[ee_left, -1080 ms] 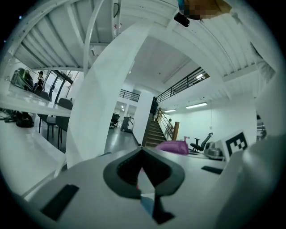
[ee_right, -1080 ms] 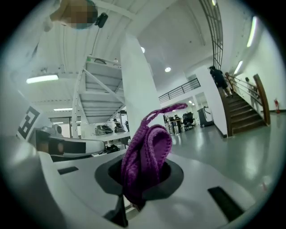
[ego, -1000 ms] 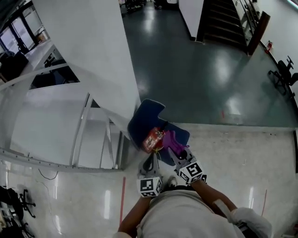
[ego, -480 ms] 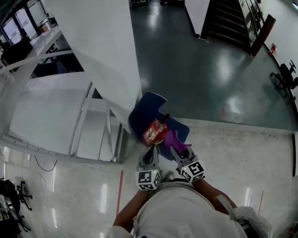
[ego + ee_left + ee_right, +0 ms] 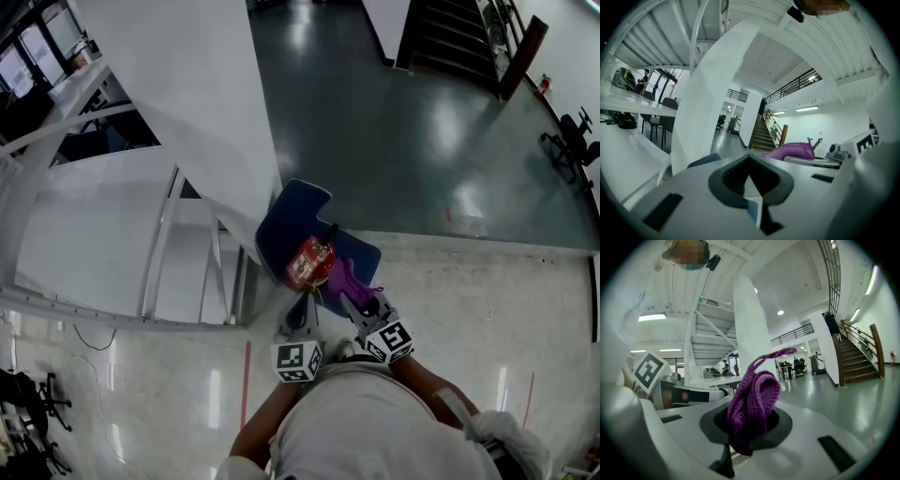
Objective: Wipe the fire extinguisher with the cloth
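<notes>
The right gripper [image 5: 751,425] is clamped on the purple cloth [image 5: 753,401], which bunches up out of its jaws with a loose loop on top. In the head view the cloth [image 5: 339,276] lies just beside the red fire extinguisher [image 5: 307,263], which stands on a blue object [image 5: 292,217] at the foot of a white pillar [image 5: 187,103]. The left gripper [image 5: 749,159] has its jaws together with nothing between them, low beside the right one.
</notes>
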